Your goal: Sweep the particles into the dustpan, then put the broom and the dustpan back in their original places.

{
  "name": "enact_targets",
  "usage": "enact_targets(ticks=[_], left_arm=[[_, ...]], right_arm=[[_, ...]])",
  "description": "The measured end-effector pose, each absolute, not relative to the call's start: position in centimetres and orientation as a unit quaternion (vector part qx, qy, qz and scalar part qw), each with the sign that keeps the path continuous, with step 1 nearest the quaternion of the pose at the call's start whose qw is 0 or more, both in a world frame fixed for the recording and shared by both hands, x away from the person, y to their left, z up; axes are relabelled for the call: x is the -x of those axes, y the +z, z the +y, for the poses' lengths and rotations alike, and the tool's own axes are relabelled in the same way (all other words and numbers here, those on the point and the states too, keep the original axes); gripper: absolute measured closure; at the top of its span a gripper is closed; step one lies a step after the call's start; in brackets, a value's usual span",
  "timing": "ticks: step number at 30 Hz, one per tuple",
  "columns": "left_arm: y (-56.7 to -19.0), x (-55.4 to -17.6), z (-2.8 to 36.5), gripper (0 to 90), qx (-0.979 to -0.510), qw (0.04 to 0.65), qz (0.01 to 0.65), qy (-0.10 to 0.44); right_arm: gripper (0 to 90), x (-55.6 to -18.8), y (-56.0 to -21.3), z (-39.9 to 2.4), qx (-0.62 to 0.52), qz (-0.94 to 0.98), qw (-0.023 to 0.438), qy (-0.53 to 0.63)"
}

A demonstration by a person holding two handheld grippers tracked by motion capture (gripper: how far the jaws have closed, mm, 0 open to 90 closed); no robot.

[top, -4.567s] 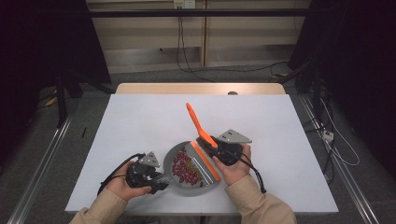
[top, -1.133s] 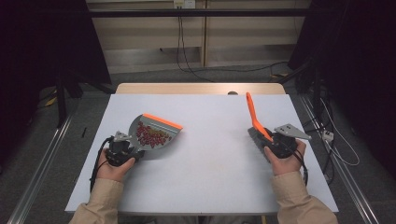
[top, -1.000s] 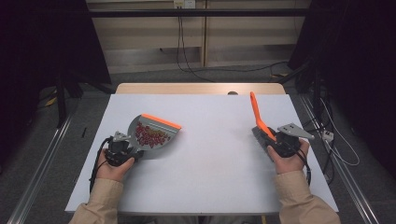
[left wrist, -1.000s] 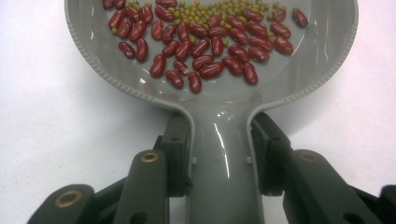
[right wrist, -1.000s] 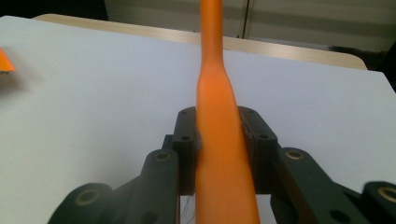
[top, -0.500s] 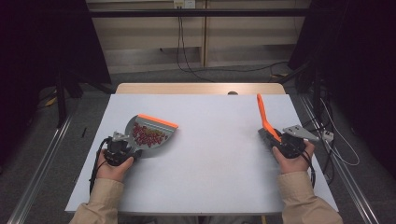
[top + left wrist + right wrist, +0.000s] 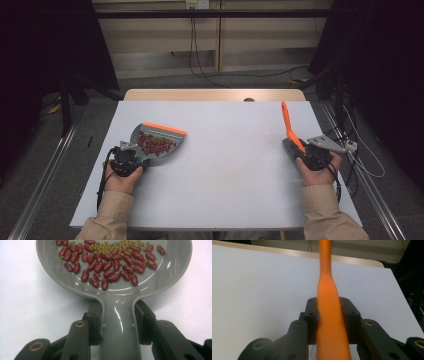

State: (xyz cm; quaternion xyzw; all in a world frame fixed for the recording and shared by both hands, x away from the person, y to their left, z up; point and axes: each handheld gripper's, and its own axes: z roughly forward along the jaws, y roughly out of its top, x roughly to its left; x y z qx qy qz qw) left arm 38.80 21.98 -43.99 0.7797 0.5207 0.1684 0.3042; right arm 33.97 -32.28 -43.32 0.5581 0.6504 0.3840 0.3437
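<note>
while both hands rest apart, claws grip.

My left gripper [image 7: 131, 159] sits at the table's [image 7: 230, 165] left side, the dustpan [image 7: 159, 142] stretching ahead of it with beans [image 7: 112, 265] lying in its bowl. Well apart to its right, my right gripper [image 7: 305, 154] stands near the table's right edge, the brush [image 7: 289, 127] rising ahead of it.

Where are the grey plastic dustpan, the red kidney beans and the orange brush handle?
grey plastic dustpan [image 7: 120, 322], left gripper view, on its handle.
red kidney beans [image 7: 110, 265], left gripper view, mid-pile.
orange brush handle [image 7: 329, 315], right gripper view, on its wide part.
</note>
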Motion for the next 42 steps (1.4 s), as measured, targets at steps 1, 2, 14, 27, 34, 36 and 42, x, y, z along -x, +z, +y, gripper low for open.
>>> enact_targets(ticks=[1, 2, 14, 27, 34, 36, 42], left_arm=[[-44.1, -38.8, 22.0, 63.1, -0.778, 0.306, 0.523, 0.167], [-44.1, -38.8, 22.0, 63.1, -0.777, 0.306, 0.524, 0.168], [-44.0, -37.7, 21.5, 59.3, -0.774, 0.335, 0.516, 0.148], [-43.9, -36.9, 20.7, 50.0, -0.771, 0.366, 0.505, 0.127], [-43.9, -36.7, 19.9, 47.7, -0.774, 0.378, 0.494, 0.116], [-43.8, -36.7, 19.8, 46.7, -0.778, 0.376, 0.49, 0.113], [-43.8, -36.6, 19.8, 38.1, -0.779, 0.39, 0.479, 0.105]], right_arm=[[70.9, -34.0, -43.4, -32.3, -0.559, 0.651, 0.344, 0.382], [71.0, -33.9, -43.5, -32.3, -0.559, 0.652, 0.343, 0.38], [70.9, -33.7, -43.9, -31.5, -0.552, 0.659, 0.344, 0.377], [69.1, -33.3, -44.0, -30.5, -0.549, 0.66, 0.334, 0.389], [68.1, -33.2, -44.0, -29.1, -0.534, 0.673, 0.33, 0.391], [67.7, -33.2, -44.1, -28.7, -0.532, 0.675, 0.327, 0.393], [63.2, -33.0, -44.3, -27.6, -0.527, 0.679, 0.291, 0.42]])
